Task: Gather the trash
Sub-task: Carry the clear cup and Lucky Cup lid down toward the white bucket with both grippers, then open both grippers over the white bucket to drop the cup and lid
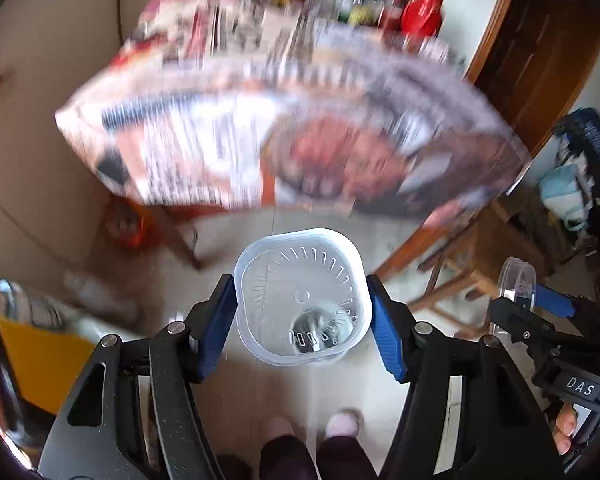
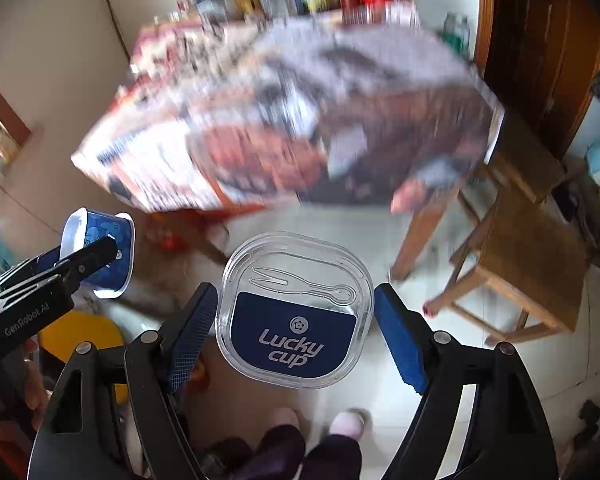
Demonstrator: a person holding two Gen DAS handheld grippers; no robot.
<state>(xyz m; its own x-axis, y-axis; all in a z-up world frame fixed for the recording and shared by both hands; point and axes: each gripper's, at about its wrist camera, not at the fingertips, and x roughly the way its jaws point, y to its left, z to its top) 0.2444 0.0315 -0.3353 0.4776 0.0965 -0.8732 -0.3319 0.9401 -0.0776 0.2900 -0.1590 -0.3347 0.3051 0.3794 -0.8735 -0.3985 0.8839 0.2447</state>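
Translucent plastic cup (image 1: 302, 298) sat clamped between your left gripper (image 1: 303, 312) pads, mouth facing the camera, squarish with rounded corners. Moulded tick marks ringed its base; I could make out no contents beyond a dark reflective patch low inside. From the right wrist view the same cup (image 2: 98, 252) showed a blue printed sleeve and a white rim, held off to the left in the air.

Your right gripper (image 2: 296, 322) was closed on a clear plastic lid (image 2: 294, 314), its left edge on the left pad, its right edge just at the right pad. Lid was squarish too, with an embossed fork-spoon outline and a navy label reading "Lucky cup". Left wrist view caught that lid (image 1: 516, 280) edge-on at the right, standing upright in the other tool.

Both items were held off the floor, cup left, lid right, well apart.

Further out: pale tiled floor (image 2: 340, 236) below, your feet (image 1: 342, 424) at the bottom edge. Table (image 1: 280, 128) ahead carried a printed paper covering, heavily motion-blurred, with bottles and jars (image 1: 420, 12) along its far side; labels unreadable. Wooden stool (image 2: 532, 256) stood right of the table, yellow object (image 2: 80, 336) low left, can't tell what.
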